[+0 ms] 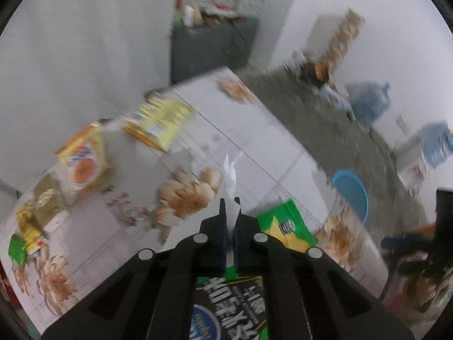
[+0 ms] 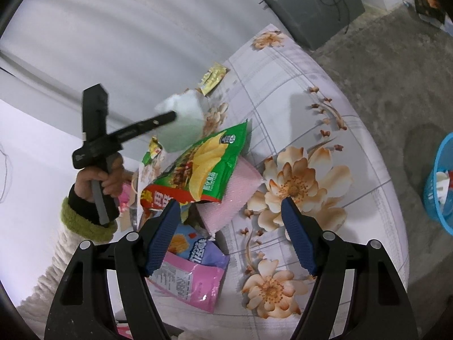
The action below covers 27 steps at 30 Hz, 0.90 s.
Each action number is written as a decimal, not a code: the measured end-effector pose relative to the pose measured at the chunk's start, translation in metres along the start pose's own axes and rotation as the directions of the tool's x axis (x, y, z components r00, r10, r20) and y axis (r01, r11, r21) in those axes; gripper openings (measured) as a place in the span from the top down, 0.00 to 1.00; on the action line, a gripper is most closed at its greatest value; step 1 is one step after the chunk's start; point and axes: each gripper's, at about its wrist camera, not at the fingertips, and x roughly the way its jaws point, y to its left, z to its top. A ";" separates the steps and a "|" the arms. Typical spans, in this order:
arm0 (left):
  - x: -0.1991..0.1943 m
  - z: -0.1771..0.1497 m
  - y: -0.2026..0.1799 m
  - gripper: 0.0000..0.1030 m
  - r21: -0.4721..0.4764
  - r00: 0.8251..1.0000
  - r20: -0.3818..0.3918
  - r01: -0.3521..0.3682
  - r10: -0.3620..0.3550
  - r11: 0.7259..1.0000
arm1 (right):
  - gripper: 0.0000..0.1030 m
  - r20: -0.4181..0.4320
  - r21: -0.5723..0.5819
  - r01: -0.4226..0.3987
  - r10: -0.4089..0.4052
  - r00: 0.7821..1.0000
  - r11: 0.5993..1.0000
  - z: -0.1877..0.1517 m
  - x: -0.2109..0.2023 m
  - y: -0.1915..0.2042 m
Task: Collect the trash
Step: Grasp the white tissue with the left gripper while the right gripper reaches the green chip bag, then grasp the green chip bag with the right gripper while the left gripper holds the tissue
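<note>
The left gripper (image 1: 230, 208) is tilting steeply downward, its jaws clenched on a crumpled white tissue (image 1: 230, 180) that is sticking out beyond the tips, above the flower-patterned table (image 2: 325, 90). A hand (image 2: 102, 180) in a green-cuffed sleeve is gripping its handle. The right gripper (image 2: 230, 235) is hanging released; the green crisp bag (image 2: 206, 164) is lying just ahead of its jaws, a pink packet (image 2: 187, 280) under them.

I'm looking into a plain room of a home: a table under a flowered cloth (image 2: 325, 107) strewn with snack bags (image 2: 198, 167), bare concrete floor (image 2: 396, 65), white walls (image 1: 70, 56), a cluttered grey cabinet (image 1: 209, 48), big water jugs (image 1: 371, 102)
</note>
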 end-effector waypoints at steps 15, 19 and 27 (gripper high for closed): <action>-0.123 -0.053 0.008 0.98 -0.183 0.937 0.335 -0.041 0.102 0.982 | 0.31 -0.073 0.070 -0.236 0.241 0.968 0.969 -0.006 0.016 0.019; -0.134 -0.073 -0.001 0.98 -0.171 0.920 0.373 -0.060 0.121 0.984 | 0.31 -0.112 0.203 -0.346 0.373 0.921 0.916 -0.014 0.040 0.019; -0.136 -0.091 0.001 0.97 -0.194 0.917 0.388 -0.019 0.095 0.981 | 0.33 -0.132 0.455 -0.352 0.453 0.882 0.818 -0.022 0.093 0.012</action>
